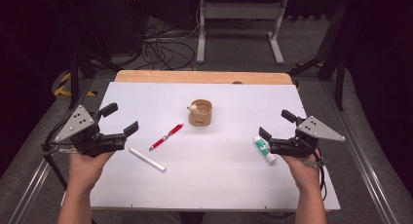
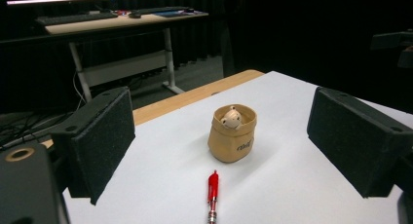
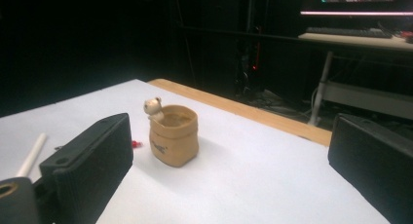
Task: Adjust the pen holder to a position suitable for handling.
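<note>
Currently both jaws are held open: glue stick [image 1: 264, 149], axis 11–5 o'clock, touching right gripper [image 1: 275, 131] at 7; left gripper [image 1: 119, 119] well apart.

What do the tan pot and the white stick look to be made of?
The tan pot looks like soft matte fabric or faux leather: its rolled rim sags and its sides bulge. The white stick looks smooth, rigid and matte, perhaps plastic or chalk; too small to settle.

White-topped table [image 1: 219, 180] with pouch [image 1: 200, 113], red pen [image 1: 166, 137], white stick [image 1: 146, 159], tube [image 1: 264, 149].
</note>
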